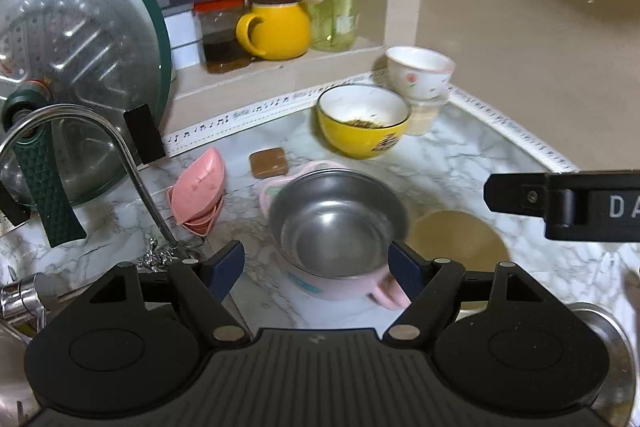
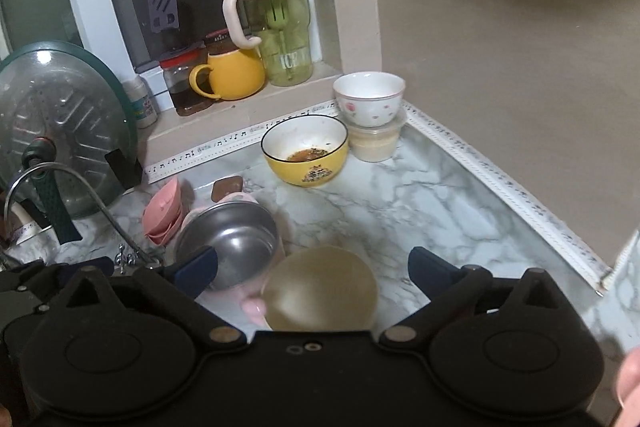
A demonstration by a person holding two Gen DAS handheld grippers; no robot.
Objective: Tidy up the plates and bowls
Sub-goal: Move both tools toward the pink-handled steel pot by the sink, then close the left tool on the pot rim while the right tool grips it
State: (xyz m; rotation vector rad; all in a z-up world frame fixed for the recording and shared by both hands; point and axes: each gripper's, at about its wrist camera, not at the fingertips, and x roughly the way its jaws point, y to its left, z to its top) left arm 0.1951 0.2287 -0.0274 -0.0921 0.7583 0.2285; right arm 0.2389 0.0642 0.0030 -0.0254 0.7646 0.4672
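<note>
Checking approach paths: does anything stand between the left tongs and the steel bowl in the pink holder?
Nothing visible does. The left tongs are open, and the steel bowl sits directly ahead between their tips on bare marble counter. The beige bowl lies off to the right, and the faucet to the left, both outside that path.

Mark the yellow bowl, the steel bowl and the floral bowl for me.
yellow bowl (image 2: 306,167): right wrist view, outer front wall.
steel bowl (image 1: 336,215): left wrist view, inner bottom.
floral bowl (image 2: 370,107): right wrist view, outer front wall.

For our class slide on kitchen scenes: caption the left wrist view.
Open left gripper faces a steel-lined pink bowl on the marble counter.
</note>
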